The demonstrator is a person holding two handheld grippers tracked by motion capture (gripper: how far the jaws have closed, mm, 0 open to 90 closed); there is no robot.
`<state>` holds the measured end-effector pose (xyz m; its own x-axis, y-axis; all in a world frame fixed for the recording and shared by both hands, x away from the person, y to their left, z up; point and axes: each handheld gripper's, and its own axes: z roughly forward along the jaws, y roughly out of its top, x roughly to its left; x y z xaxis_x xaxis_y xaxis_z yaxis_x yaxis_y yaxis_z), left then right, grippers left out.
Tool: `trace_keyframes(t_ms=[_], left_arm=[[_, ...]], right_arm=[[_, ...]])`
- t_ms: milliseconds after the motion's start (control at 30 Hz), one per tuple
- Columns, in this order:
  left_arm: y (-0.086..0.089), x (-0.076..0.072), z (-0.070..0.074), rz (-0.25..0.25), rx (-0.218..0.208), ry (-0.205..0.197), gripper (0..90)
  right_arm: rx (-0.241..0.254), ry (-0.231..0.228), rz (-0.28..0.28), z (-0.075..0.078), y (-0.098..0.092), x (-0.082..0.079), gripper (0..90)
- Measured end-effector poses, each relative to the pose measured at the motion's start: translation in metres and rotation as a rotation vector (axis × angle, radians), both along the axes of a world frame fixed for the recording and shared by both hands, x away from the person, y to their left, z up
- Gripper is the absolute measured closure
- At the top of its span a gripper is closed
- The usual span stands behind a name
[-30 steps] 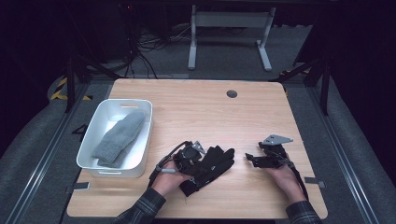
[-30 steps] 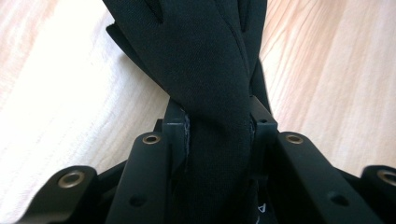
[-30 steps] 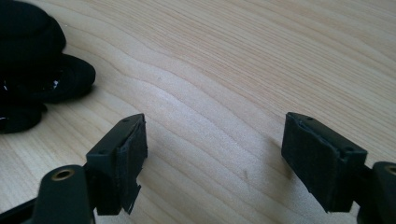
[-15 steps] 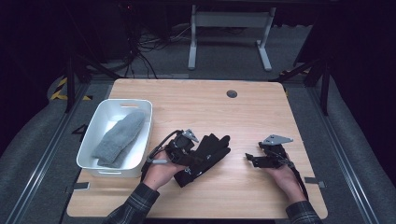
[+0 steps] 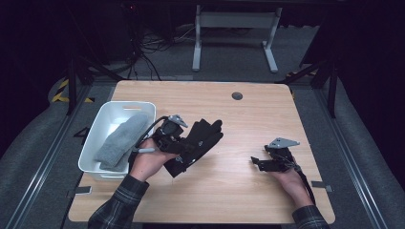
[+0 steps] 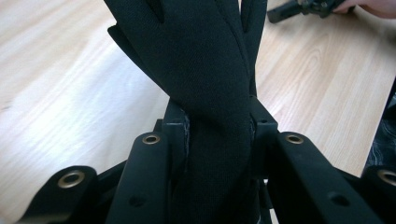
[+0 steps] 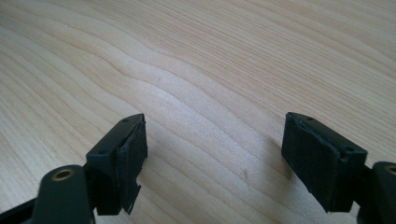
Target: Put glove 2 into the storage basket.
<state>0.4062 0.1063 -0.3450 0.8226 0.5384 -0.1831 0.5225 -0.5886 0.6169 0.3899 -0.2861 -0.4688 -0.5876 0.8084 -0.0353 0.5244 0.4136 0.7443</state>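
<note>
black gloves (image 5: 198,143): 1, clamped in left hand-held gripper (image 5: 179,143) | grey gloves (image 5: 119,140): 1 | right hand-held gripper (image 7: 215,158): wide open, empty

A dim room: wooden table (image 5: 248,114) on grey floor (image 5: 353,143), perhaps cables (image 5: 153,52) behind.

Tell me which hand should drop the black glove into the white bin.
Left. The left gripper is already clamped on the black glove right beside the white bin. The right gripper stands open over bare table, farther away.
</note>
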Motion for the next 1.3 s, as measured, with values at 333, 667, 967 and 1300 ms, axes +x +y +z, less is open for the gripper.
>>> trace_keyframes(t_ms=[333,667,967,1300], left_arm=[[0.044,0.012,0.022,0.082,-0.009,-0.018,68.9],[0.088,0.022,0.033,0.173,0.000,-0.021,68.9],[0.139,0.026,0.032,0.285,0.027,-0.015,68.9],[0.180,0.026,0.012,0.386,0.027,0.037,68.9]], right_arm=[[0.001,0.001,0.000,0.000,0.000,0.000,23.5],[0.000,0.001,0.000,0.000,0.000,0.000,23.5],[0.001,0.001,0.000,0.000,0.000,0.000,23.5],[0.001,0.000,0.000,0.000,0.000,0.000,23.4]])
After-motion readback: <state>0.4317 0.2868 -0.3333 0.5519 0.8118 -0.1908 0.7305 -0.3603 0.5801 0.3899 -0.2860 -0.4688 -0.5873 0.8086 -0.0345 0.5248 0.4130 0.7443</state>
